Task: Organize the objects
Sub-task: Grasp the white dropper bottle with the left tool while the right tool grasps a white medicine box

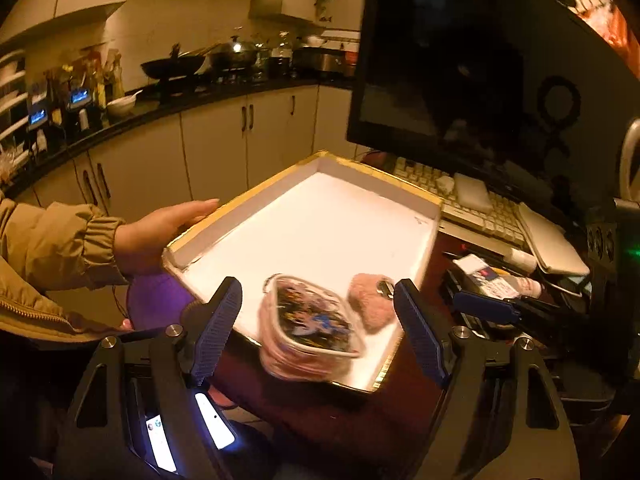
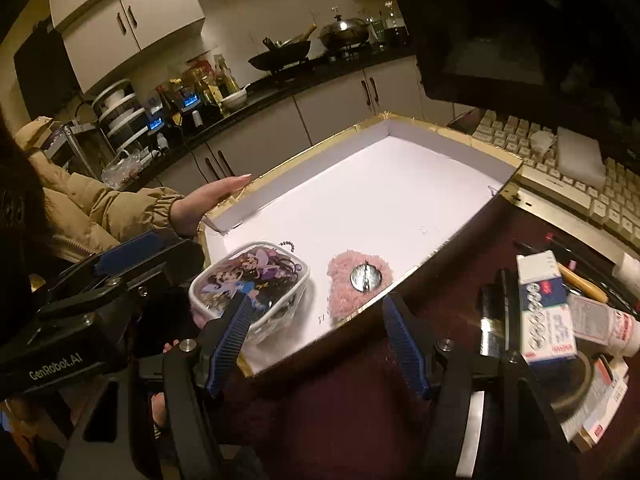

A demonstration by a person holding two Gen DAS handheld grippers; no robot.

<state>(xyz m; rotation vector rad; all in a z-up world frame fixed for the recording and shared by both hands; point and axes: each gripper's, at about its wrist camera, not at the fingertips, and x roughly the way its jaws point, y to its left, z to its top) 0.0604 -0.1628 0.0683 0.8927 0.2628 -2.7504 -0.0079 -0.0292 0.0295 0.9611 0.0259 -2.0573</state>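
Both blue-padded grippers, left [image 1: 320,320] and right [image 2: 316,338], are spread wide and empty near the gold-rimmed white cardboard tray [image 2: 460,236], steadied by a bare hand [image 2: 208,200], where a clear cartoon-printed pouch [image 2: 250,284] and pink fluffy puff [image 2: 358,282] are laid at its near end, apparently sorted.
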